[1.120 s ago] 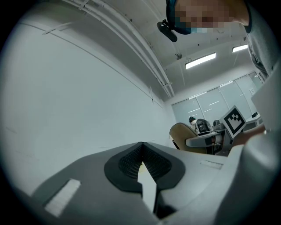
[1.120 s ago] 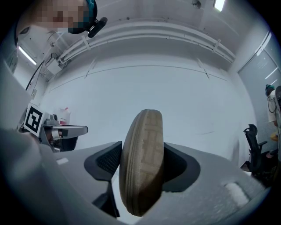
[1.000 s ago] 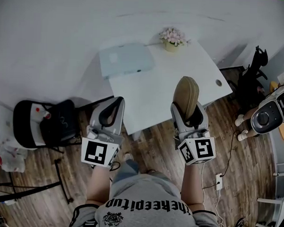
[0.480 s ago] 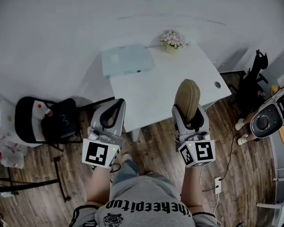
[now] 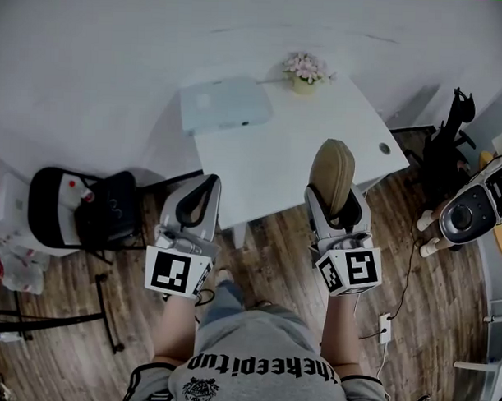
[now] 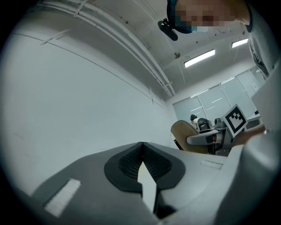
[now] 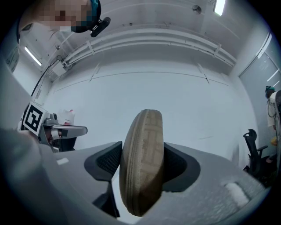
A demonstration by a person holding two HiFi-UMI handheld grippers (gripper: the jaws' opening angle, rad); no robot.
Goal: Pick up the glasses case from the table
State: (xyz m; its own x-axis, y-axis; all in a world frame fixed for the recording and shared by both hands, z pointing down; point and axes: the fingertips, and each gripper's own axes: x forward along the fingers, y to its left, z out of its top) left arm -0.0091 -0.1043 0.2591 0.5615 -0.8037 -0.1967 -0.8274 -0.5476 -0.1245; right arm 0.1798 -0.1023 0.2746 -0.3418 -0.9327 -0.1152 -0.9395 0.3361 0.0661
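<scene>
Between the jaws of the right gripper [image 5: 336, 198]: glasses case [image 7: 142, 167], tan, oval, stood on end. Jaws clamp its two broad faces; ribbed seam edge faces the gripper camera. Case is raised off the white table [image 5: 260, 167], over the near edge in head view. Left gripper [image 6: 141, 147] alongside, jaws pressed tip to tip, nothing in them. Far side of table: small flower pot [image 5: 304, 72]; pale flat box [image 5: 224, 105] at far-left corner.
</scene>
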